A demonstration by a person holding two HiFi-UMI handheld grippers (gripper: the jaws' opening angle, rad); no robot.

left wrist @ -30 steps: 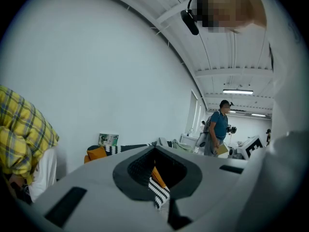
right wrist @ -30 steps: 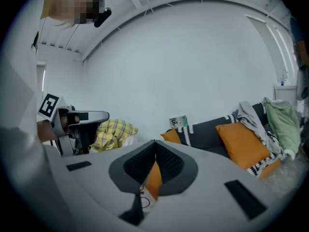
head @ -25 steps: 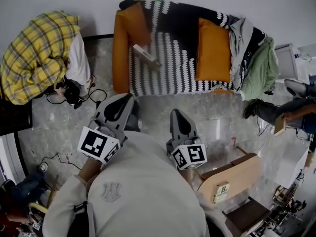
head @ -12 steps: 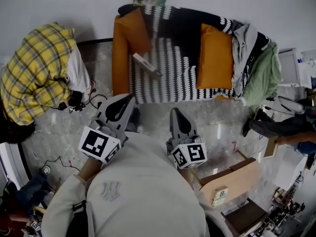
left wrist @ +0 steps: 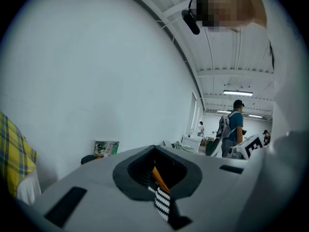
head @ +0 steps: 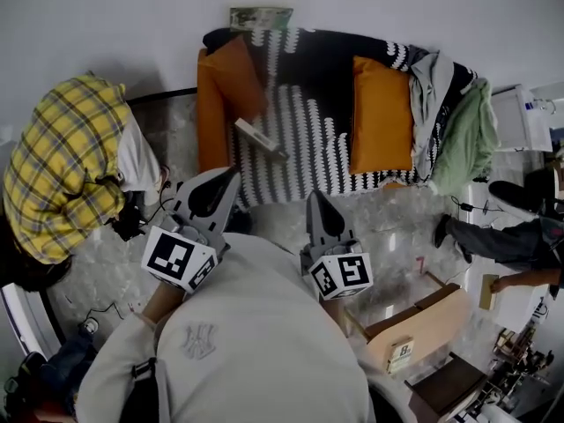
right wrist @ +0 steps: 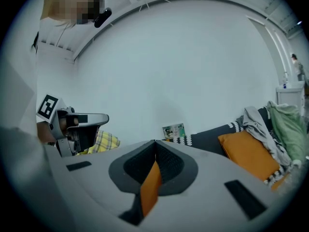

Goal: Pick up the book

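While the book (head: 260, 137) sits nearer than before, left hand-held gripper (head: 233, 173) and right hand-held gripper (head: 313, 196) stay closed, empty.

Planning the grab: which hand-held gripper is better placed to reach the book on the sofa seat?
Probably left. The left hand-held gripper points nearly at the book and is closer; the right hand-held gripper sits further to the side. Both are shut and must open first.
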